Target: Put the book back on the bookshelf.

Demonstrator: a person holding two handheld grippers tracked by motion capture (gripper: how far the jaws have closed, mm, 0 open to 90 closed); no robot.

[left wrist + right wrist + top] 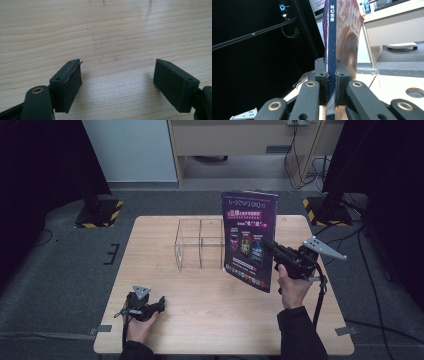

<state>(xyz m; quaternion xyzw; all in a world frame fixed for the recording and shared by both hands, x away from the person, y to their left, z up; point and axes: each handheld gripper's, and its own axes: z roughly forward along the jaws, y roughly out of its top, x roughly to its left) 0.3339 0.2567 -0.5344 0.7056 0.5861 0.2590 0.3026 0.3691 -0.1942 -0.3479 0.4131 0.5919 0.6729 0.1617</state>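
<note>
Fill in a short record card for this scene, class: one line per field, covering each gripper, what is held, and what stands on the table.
right gripper: shut on the magazine's spine edge
magazine: held upright, lifted off the table
left gripper: open, holding nothing, low over the bare wood near the table's front edge
clear box: transparent, divided into compartments, standing on the table beside the magazine
table: light wood
</note>
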